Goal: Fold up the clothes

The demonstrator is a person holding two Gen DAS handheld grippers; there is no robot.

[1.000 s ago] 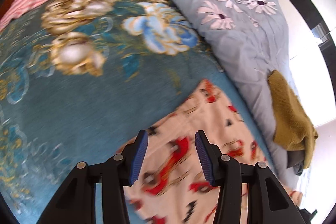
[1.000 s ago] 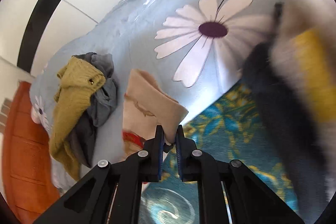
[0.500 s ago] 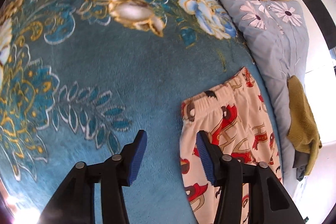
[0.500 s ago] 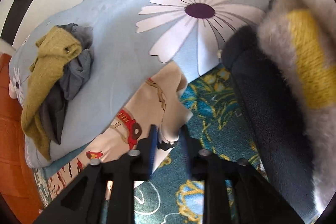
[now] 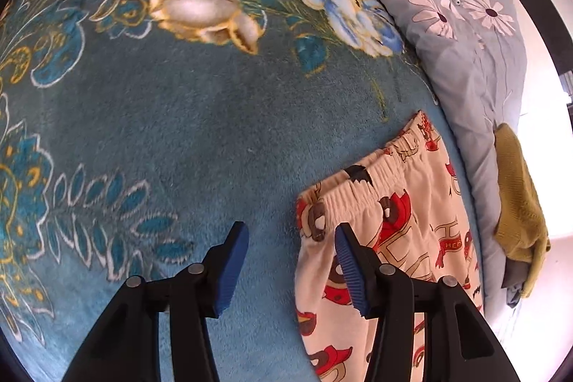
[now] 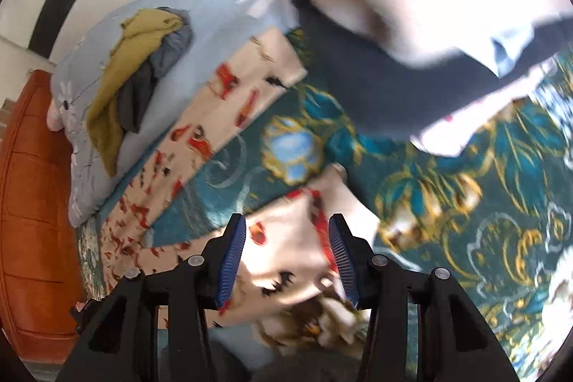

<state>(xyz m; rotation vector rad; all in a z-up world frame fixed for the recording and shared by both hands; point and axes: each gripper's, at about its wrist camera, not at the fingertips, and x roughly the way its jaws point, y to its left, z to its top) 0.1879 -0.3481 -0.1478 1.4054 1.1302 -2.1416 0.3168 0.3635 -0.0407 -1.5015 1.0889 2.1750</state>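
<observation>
Lying flat on the teal floral blanket of the bed, the printed pants fill the lower right of the left wrist frame, waistband toward the upper part and legs running off the bottom edge. They look spread out ready for a first fold, which I judge has not yet been made.

Over them, the left gripper hangs with its fingers spread wide and nothing between them. One blue pad sits over the waistband corner while the other is over bare blanket, so the edge of the garment falls within the gap, probably lined up that way for a pinch at that corner.

From the right wrist view, the right gripper also has its fingers spread and holds nothing; a pale stretch of the pants lies beneath the gap, and one leg runs diagonally toward the upper middle of the frame. Motion blur makes it hard to tell whether the pads touch the cloth.

Along the right side of the left view lies a grey-blue daisy quilt, with a mustard sweater heaped on it over something dark grey, likely waiting their turn. A blurred pale and dark mass fills the upper right of the right view; I cannot tell what it is.
</observation>
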